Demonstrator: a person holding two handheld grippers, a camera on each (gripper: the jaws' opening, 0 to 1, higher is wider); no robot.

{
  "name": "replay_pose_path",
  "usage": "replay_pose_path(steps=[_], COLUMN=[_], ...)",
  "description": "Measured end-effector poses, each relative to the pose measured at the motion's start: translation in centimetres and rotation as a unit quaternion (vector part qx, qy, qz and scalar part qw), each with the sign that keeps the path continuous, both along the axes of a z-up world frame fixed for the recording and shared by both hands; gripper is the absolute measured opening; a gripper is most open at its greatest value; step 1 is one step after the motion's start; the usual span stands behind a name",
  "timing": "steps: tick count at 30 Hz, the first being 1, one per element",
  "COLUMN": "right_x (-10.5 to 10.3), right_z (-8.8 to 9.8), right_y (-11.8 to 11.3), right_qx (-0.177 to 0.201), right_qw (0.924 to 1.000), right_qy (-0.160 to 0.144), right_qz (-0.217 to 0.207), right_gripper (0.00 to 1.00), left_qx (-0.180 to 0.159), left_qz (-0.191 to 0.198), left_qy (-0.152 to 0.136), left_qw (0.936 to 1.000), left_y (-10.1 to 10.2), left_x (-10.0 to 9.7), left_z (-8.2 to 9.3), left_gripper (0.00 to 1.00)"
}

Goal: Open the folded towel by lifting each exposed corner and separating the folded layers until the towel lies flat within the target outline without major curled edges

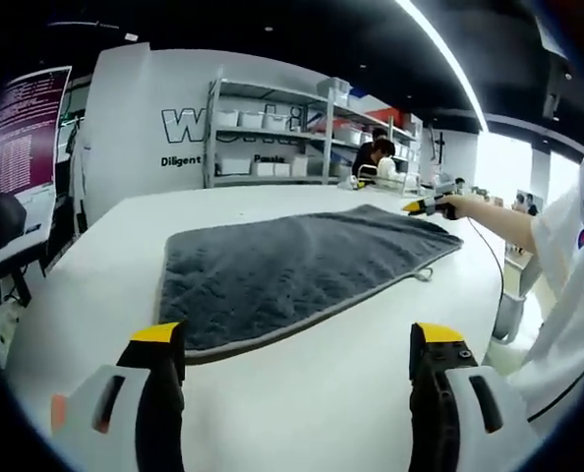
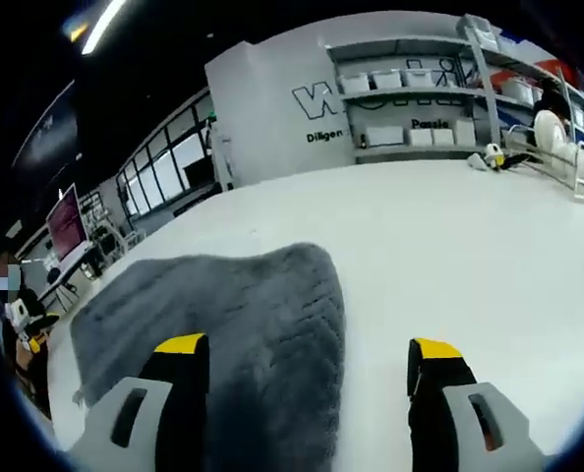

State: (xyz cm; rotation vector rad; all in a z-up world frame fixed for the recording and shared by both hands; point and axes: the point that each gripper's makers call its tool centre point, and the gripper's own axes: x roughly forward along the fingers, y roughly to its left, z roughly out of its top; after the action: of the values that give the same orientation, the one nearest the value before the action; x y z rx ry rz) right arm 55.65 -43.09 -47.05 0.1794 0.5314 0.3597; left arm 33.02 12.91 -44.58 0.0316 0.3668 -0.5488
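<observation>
Grey towel [image 1: 292,270] lies spread near flat mid-bench [image 1: 302,403], w/ one long edge slightly humped in your right gripper view. Can't make out a target outline. Your left hand-held gripper [image 1: 297,344] hangs open, empty, short of its near edge; right hand-held gripper [image 2: 307,362] open too, one jaw over the cloth. Unfolding looks mostly done; left: smooth edges, check alignment.

dark grey quilted towel [image 1: 302,265], white table [image 1: 302,413], yellow-tipped black claw [image 1: 297,339]
</observation>
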Motion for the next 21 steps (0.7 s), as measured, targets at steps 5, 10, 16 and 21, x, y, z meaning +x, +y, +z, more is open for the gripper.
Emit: replay_pose_path(steps=[5,10,16,21], right_x=[0.8,1.4,1.8,2.4], right_z=[-0.8,-1.2,-1.4,-1.7], right_y=[0.4,-0.1,-1.6,-1.8], right_qx=[0.03,0.04,0.034,0.048], right_qw=[0.9994,0.9989,0.9991,0.9982], right_qy=[0.011,0.006,0.008,0.009], right_qz=[-0.011,-0.024,-0.023,-0.034], right_gripper=[0.77,0.7,0.6,0.52], left_qx=[0.002,0.002,0.004,0.003], left_qz=[0.003,0.006,0.006,0.007], left_qy=[0.001,0.002,0.002,0.003], left_qw=[1.0,1.0,1.0,1.0], left_y=[0.0,0.1,-0.1,-0.2], left_x=[-0.1,-0.1,-0.1,-0.1], left_z=[0.1,0.3,0.3,0.2], left_gripper=[0.93,0.93,0.93,0.93])
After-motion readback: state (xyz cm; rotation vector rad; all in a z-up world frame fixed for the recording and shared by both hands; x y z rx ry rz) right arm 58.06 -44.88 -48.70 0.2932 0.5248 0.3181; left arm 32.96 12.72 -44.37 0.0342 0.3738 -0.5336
